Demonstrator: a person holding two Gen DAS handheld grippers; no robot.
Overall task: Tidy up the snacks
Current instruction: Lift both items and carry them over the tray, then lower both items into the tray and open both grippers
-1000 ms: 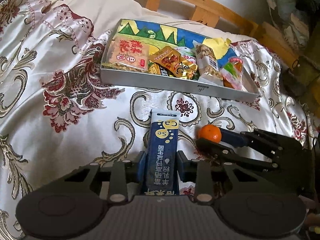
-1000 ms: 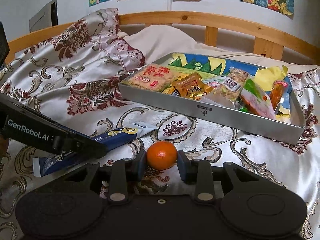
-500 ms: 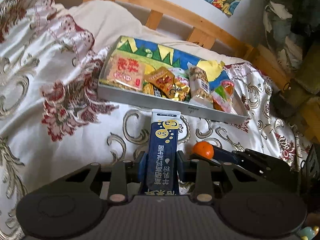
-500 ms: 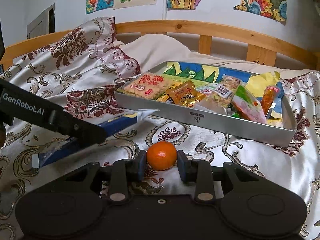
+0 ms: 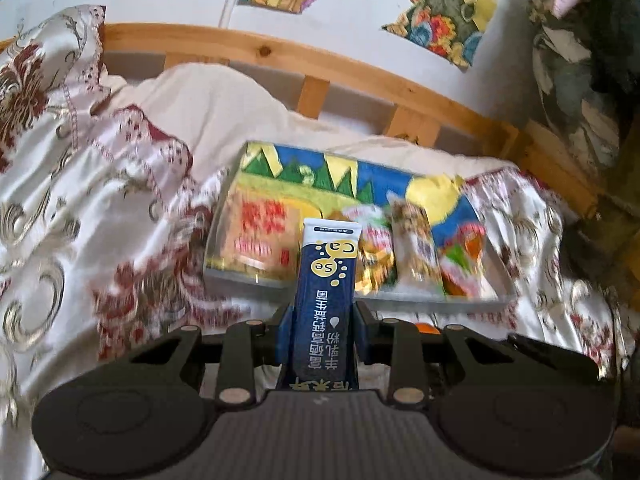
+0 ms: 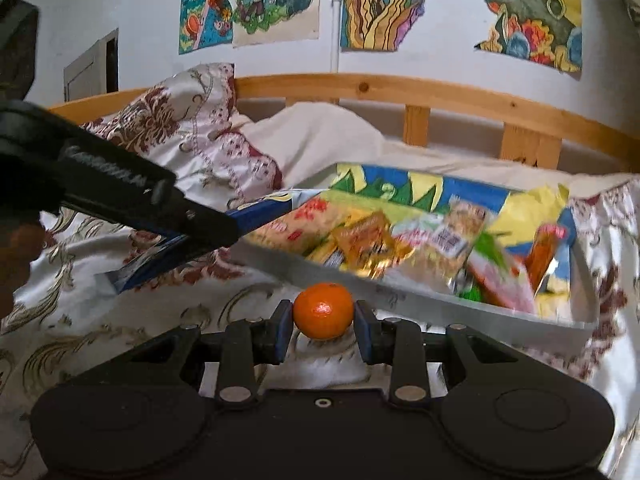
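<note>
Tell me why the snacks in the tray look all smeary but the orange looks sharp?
Left wrist view: the tray and bedspread are streaked with motion blur, while the blue packet in the left gripper stays crisp. Right wrist view: the tray snacks smear, the orange in the right gripper is sharp, and the headboard bows from fisheye.

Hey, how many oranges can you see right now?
1. The orange sits between the right gripper fingers, in front of the snack tray. Others could be hidden under the packets in the tray.
</note>
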